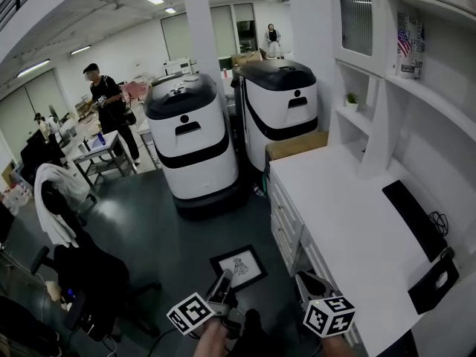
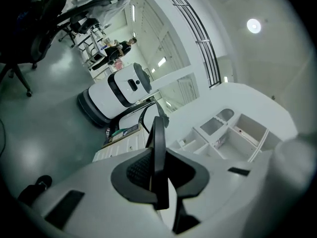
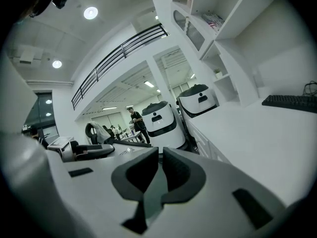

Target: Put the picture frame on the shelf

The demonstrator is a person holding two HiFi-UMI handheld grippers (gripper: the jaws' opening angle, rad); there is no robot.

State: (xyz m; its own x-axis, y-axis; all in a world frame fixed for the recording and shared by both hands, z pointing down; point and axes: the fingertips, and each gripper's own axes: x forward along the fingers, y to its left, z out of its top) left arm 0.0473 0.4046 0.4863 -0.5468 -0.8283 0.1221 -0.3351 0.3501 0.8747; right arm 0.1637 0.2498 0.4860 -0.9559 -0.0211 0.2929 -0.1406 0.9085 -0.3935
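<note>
Left claw point(image 2: 157, 157) pinches the thin black picture frame point(image 1: 238, 267); right claw point(image 3: 159, 158) closed, empty.

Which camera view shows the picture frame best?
The head view: the picture frame shows its front, black border and drawing. The left gripper view shows only its edge, clamped between the jaws. The right gripper view does not show it.

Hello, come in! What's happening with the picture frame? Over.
Left gripper shut on picture frame. Right gripper shut, empty. Frame low beside the desk, not yet on shelf. Nothing seen blocking.
</note>
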